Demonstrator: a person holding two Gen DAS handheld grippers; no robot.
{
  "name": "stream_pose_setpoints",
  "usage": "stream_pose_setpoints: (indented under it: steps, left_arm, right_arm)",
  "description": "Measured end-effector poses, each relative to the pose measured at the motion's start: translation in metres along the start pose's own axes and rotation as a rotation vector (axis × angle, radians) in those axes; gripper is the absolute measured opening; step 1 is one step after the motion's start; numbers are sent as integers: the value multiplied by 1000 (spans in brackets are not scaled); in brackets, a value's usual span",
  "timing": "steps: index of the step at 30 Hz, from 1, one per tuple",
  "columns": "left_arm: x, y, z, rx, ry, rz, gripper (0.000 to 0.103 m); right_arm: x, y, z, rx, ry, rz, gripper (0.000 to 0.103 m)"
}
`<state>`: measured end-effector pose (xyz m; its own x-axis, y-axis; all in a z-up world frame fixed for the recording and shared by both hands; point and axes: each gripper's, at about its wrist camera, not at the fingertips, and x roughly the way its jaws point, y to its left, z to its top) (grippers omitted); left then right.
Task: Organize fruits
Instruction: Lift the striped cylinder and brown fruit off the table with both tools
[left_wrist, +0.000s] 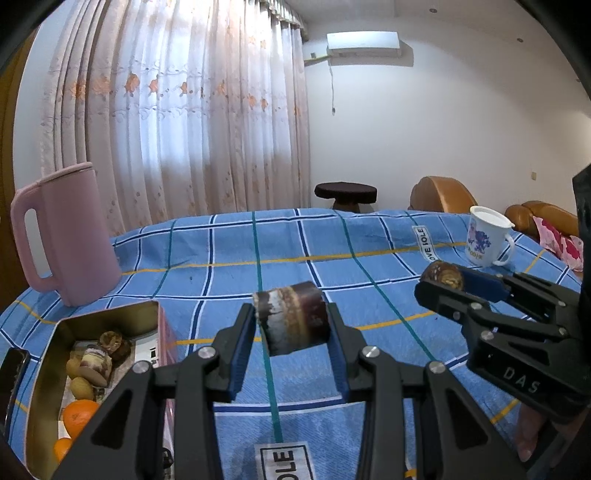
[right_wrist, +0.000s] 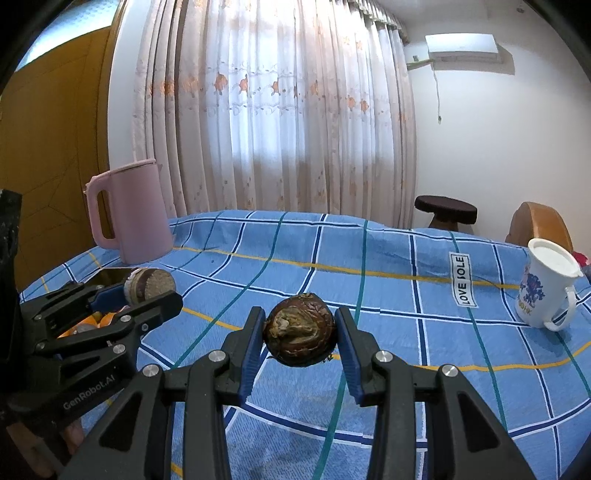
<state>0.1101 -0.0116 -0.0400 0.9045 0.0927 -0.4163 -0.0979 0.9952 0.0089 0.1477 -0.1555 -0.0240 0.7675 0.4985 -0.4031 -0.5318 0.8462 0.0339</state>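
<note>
At the far left of the left wrist view, the pink kettle (left_wrist: 68, 236) stands near the table's left rim, and just in front of it the open metal tin (left_wrist: 44, 369) sits at the near-left corner, holding two oranges (left_wrist: 77, 417) and several small pastries (left_wrist: 98, 360); its near wall lies right at the frame edge. Beside the tin, the left gripper (left_wrist: 291, 325) is closed on a dark, layered cylindrical piece (left_wrist: 293, 319), both blue pads pressing its ends, lifted above the blue checked tablecloth (left_wrist: 229, 251). Between that gripper and the cloth's far edge the surface is bare, a broad open stretch running back to the curtain (left_wrist: 177, 110) side. Further right, the right gripper (right_wrist: 300, 334) clamps a round, wrinkled brown fruit (right_wrist: 300, 334), also held clear of the cloth; in the left wrist view it comes in from the right edge, well apart from the left one. Beyond it the white printed mug (left_wrist: 487, 236) stands near the table's right rim, with a free strip of cloth between mug and gripper. Past the far edge are a dark round stool (left_wrist: 345, 194) and tan chair backs (left_wrist: 439, 194).
</note>
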Motion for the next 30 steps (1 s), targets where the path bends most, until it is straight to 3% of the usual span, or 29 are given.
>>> stream_pose_setpoints:
  steps: [18,30]
  left_arm:
    - [-20,3,-3,-9,-88,4,39]
    - [-20,16,-6,-36,-31,-33,39]
  right_arm:
    - [-9,6,0,-30,-48,-20,41]
    - [3,17,1,-32,14,20,41]
